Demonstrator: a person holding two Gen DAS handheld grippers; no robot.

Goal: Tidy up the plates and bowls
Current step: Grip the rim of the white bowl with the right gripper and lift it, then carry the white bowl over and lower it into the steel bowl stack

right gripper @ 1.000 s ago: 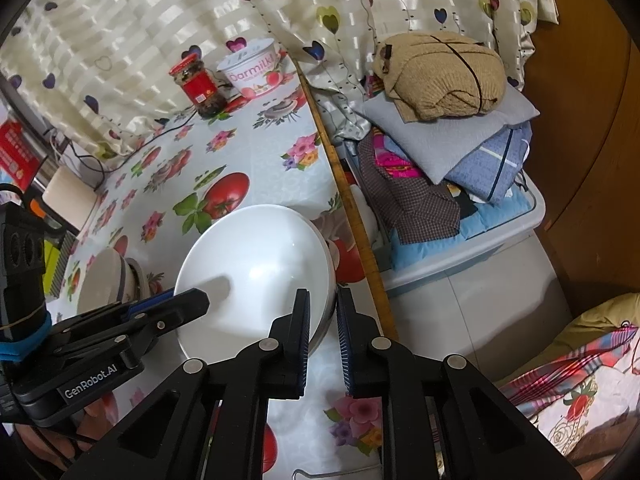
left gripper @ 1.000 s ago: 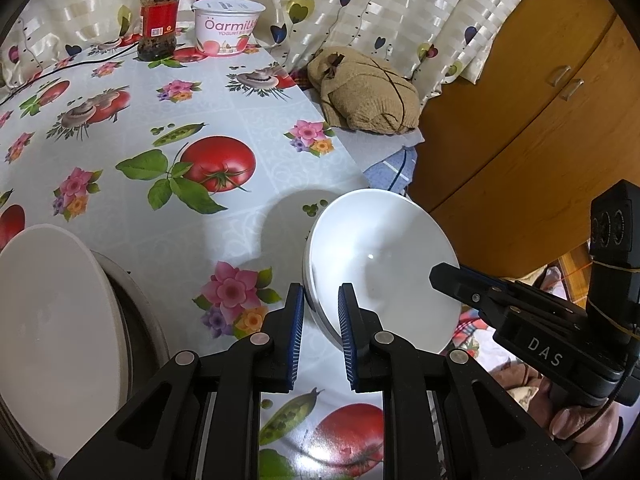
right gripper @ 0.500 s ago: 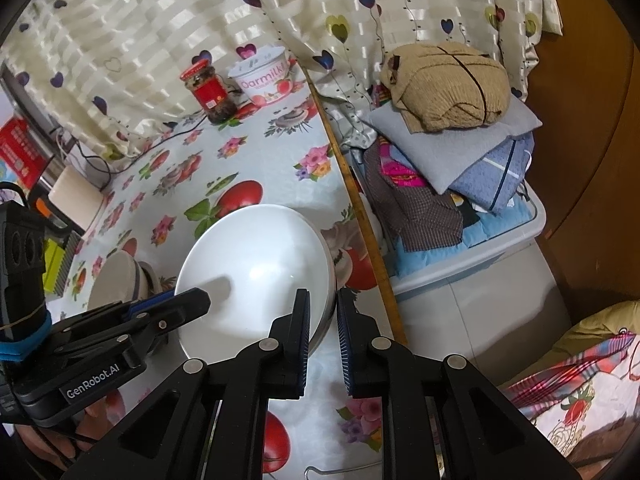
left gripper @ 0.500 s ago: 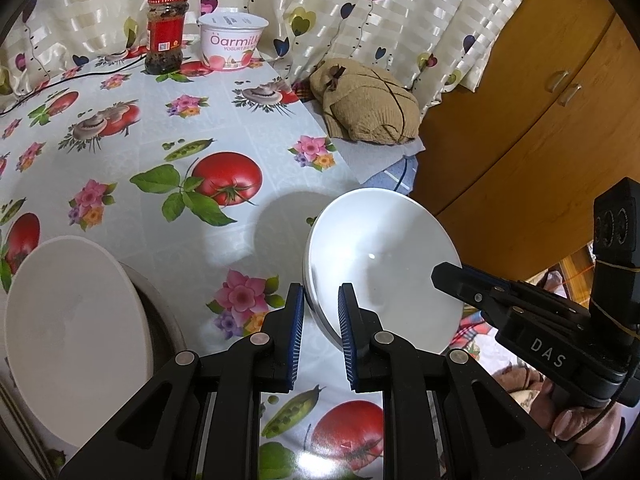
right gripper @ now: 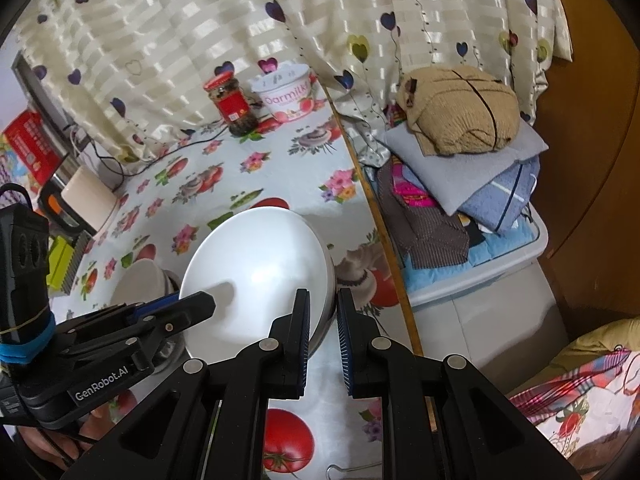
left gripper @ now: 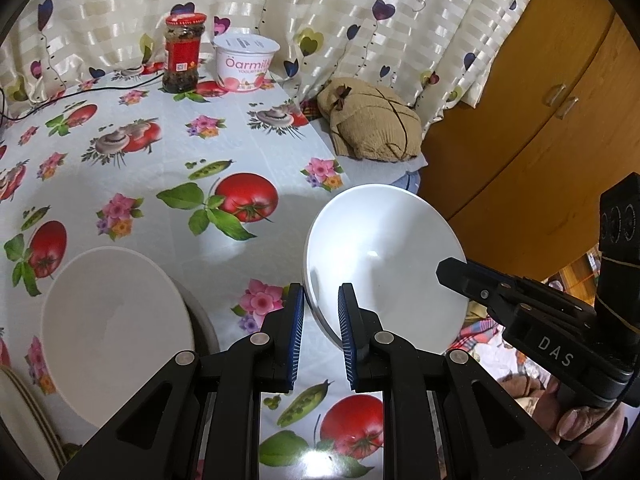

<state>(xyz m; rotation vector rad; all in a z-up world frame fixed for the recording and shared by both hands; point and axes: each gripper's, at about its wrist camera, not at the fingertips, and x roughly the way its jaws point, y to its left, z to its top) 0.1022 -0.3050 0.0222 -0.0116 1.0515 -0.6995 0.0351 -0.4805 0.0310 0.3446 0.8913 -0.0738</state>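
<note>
- My left gripper (left gripper: 320, 312) and right gripper (right gripper: 323, 312) both pinch the rim of one white bowl (left gripper: 380, 256), lifted over the tablecloth (left gripper: 160, 168).
- A second white bowl (left gripper: 112, 328) sits at eight o'clock in my left view.

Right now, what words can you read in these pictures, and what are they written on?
"Öarmilk" on the white yogurt tub at the back of the table.
"DAS" on the black right gripper, seen from the left wrist.
"GenRobot.AI" on the black left gripper, seen from the right wrist.
Small line under "Öarmilk": too small to read.
Red jar label: too small to read.
Red box at the left edge: print blurred.
</note>
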